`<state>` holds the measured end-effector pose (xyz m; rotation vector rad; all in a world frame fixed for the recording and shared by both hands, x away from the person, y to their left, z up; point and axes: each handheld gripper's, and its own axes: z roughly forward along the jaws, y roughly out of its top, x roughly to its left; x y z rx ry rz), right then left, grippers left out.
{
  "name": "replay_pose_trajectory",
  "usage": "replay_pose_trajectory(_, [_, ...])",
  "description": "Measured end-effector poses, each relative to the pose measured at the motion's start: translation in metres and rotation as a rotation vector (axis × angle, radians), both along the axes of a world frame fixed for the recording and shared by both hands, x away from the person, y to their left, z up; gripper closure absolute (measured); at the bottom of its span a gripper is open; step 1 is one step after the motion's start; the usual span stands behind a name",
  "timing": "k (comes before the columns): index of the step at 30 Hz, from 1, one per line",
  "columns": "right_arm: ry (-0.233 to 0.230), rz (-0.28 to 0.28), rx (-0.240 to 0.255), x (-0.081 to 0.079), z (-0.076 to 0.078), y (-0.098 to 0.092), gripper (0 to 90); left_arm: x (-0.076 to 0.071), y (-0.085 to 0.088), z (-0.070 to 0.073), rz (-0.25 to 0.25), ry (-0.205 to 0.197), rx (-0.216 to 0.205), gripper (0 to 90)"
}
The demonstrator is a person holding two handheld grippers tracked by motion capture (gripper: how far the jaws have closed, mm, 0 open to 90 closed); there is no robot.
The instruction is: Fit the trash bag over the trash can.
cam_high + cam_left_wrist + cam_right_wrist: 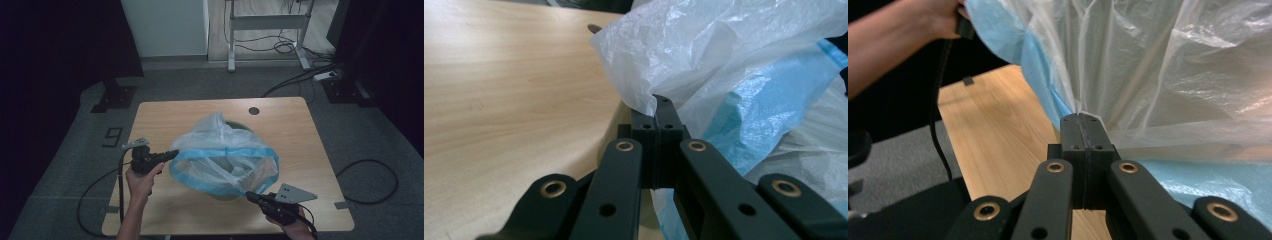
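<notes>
left tool (172, 154) clamped tight on the plastic bag (225, 155) rim, right tool (250, 196) pinching its near edge, bag stretched between them, bare tabletop (300, 130) all round

Light wooden surface (300, 130) with a round dark hole (254, 110) near its far edge. Grey carpet floor (210, 82) around it, black cables (370, 180) looped at right, white metal desk frame (267, 22) and white cabinet (165, 27) beyond.
</notes>
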<state>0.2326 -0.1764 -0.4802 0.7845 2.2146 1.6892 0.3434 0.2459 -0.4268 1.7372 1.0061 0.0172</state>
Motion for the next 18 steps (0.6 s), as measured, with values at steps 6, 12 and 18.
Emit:
replay_pose_trajectory(6, [0.005,-0.025,-0.047,0.012,-0.004,0.000,89.4,-0.003,-0.005,-0.001,-0.025,0.010,0.016,90.0])
replay_pose_trajectory(12, [0.015,-0.040,-0.110,0.018,-0.013,0.005,89.4,-0.012,-0.007,-0.005,-0.043,0.009,0.042,89.9])
replay_pose_trajectory(18, [0.046,-0.077,-0.104,0.026,-0.021,-0.001,89.2,-0.018,-0.006,-0.008,-0.022,0.006,0.041,84.1])
